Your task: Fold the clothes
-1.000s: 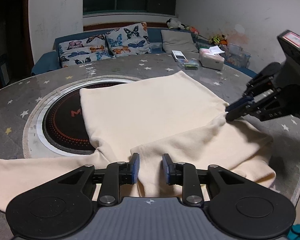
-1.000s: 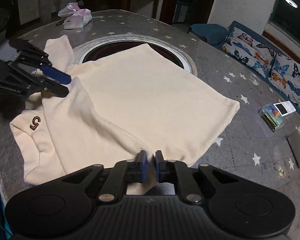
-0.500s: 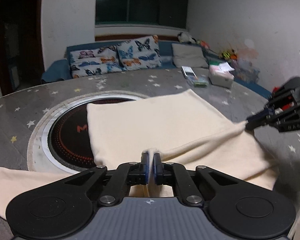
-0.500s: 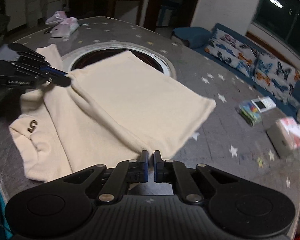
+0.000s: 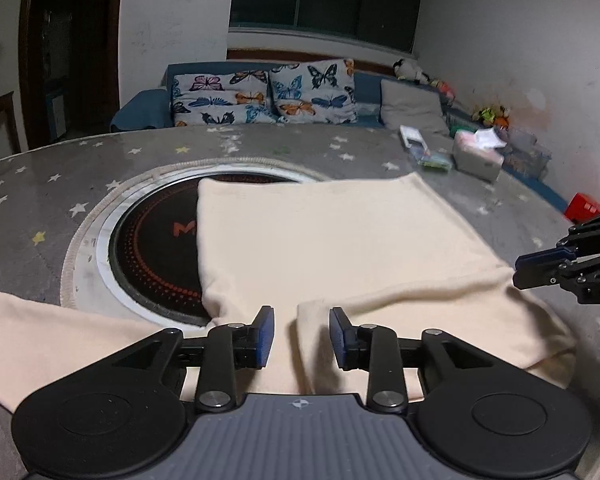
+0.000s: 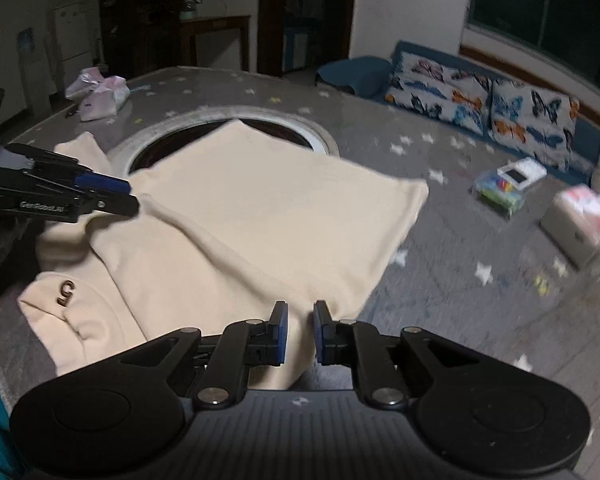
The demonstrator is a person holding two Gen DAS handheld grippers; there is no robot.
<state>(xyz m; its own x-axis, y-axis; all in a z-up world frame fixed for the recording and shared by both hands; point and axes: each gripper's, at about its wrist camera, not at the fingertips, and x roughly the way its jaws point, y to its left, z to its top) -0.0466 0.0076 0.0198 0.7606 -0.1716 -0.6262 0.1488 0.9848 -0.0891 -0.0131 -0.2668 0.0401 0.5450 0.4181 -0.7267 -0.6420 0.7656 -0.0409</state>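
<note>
My left tool (image 5: 302, 338) and right tool (image 6: 300, 332) gape over the cream garment's (image 5: 340, 240) folded edge on the counter (image 5: 60, 184); likely mid-fold, regrasp next.

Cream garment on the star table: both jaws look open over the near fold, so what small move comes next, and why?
Probably draw both grippers back and clear of the cloth. The left gripper and right gripper both stand with jaws apart, the cream garment lying slack on the table with its near edge folded over. Neither jaw pinches fabric, so retreating should leave the fold undisturbed before regrasping.
</note>
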